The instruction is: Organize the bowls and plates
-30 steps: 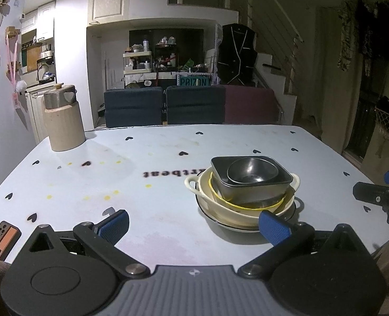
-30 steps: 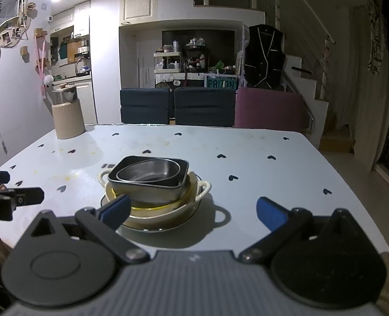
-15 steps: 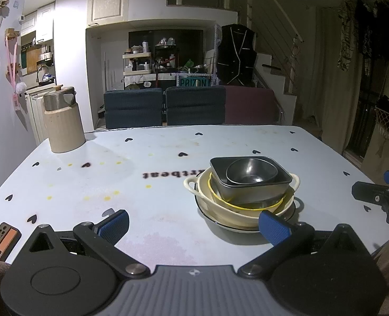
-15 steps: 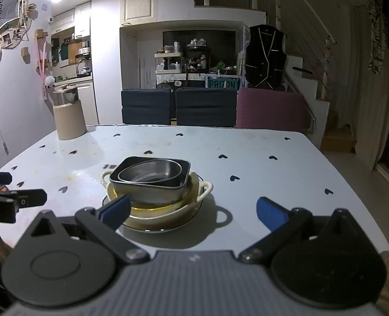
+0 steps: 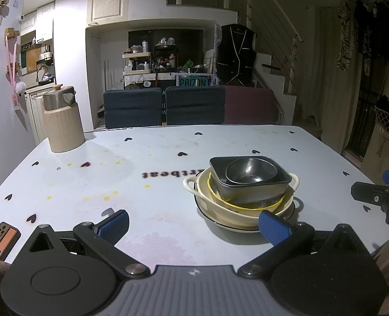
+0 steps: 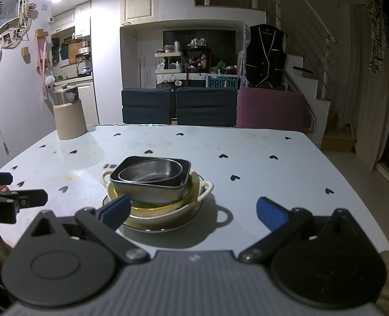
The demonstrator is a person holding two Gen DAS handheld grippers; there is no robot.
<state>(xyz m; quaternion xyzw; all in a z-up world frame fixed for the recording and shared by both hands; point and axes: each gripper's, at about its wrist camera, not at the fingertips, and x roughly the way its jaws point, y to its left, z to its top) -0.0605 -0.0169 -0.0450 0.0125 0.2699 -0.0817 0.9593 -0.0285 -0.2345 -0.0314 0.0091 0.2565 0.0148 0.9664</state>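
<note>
**Both grippers hovering open at the near edge, dishes stacked between them**

The left gripper is hanging low over the near edge of the table, its blue-padded fingers spread wide apart and gripping nothing. The right-hand pad is sitting in front of the near rim of the stack, though whether it is touching I cannot tell. The right gripper is doing the same from the other side, its fingers also standing well apart and empty, the left pad overlapping the stack's near-left edge in its own view.

Just beyond the fingers, the dishes are sitting nested in one pile. From the left wrist the pile is lying at about 1 o'clock; from the right wrist, at about 11 o'clock. A round steel bowl is resting inside a square dark bowl, which is sitting tilted in a cream two-handled bowl with a yellow inner rim, all on a dark-rimmed plate.

Further out at 10 o'clock, a beige jug with a metal lid is standing upright near the far left corner. A phone is lying at the near left edge. Behind the table, dark blue chairs are lining the far side.
</note>
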